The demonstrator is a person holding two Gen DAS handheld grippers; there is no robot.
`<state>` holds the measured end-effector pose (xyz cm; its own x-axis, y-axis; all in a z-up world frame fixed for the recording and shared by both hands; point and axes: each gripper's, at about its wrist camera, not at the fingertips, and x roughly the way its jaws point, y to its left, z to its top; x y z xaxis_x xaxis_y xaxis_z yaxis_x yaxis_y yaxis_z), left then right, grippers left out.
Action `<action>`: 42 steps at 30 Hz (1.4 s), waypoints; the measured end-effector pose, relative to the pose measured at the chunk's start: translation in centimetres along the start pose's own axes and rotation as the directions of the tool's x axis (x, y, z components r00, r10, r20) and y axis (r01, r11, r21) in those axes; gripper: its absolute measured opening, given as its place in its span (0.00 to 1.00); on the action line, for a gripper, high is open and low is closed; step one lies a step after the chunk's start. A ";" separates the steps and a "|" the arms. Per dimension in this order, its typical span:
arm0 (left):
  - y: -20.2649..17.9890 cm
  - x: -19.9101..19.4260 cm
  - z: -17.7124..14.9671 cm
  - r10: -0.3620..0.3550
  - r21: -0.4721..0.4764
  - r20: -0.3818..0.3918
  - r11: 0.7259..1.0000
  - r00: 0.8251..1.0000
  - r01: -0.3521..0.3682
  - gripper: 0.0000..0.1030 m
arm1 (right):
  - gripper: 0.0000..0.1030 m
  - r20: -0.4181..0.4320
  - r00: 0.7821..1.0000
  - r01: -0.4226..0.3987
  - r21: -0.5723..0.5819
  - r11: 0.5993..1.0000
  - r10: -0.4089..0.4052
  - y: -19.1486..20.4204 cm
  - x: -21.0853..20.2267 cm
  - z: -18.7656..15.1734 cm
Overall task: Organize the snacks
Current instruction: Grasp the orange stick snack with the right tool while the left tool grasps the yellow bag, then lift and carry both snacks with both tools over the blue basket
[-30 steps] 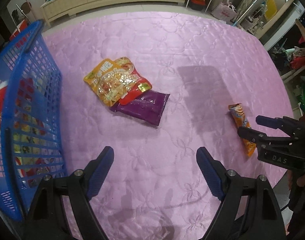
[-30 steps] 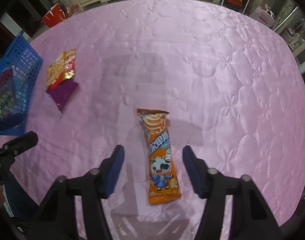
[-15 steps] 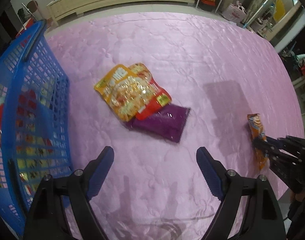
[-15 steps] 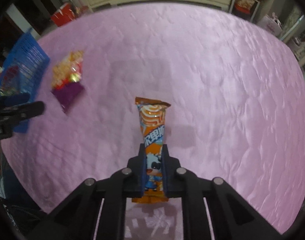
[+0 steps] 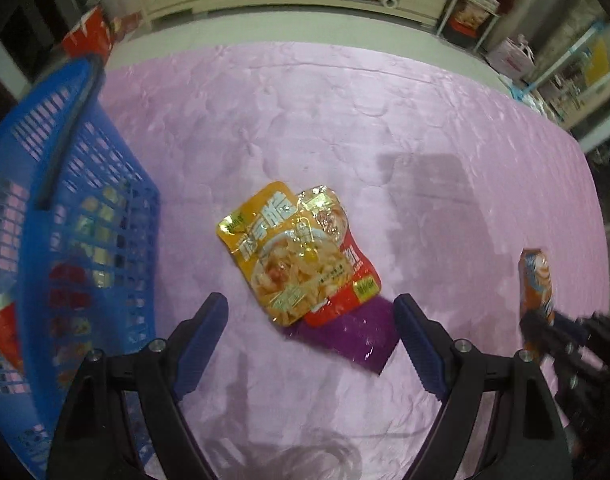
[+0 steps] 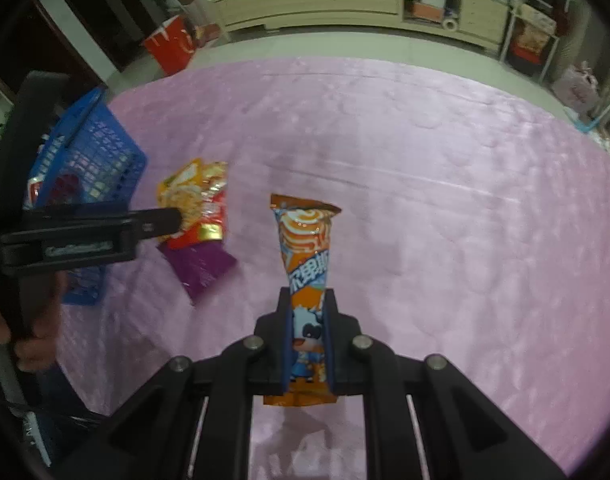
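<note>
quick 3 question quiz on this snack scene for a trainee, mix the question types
1. True or false: the right hand-held gripper is shut on the orange snack bar.
2. Multiple choice: the purple packet lies A) inside the blue basket, B) partly under the red packet on the pink cloth, C) between the right gripper's jaws.
3. Fill in: the left hand-held gripper stands ____ above the pile, with nothing between its jaws.

Key: 1 true; 2 B; 3 open
</note>
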<state>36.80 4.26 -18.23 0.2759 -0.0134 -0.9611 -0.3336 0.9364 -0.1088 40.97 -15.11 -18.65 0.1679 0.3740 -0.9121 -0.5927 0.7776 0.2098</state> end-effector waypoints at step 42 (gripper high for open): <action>-4.8 1.6 -2.3 0.027 0.049 -0.008 0.998 1.000 -0.027 0.24 | 0.16 -0.027 0.995 -0.091 0.058 0.994 0.093 0.8 0.6 1.0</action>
<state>36.76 -1.12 -19.81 0.2591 0.0090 -0.9658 -0.2958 0.9527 -0.0705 41.38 -13.76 -18.63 0.0909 0.4306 -0.8979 -0.5586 0.7685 0.3120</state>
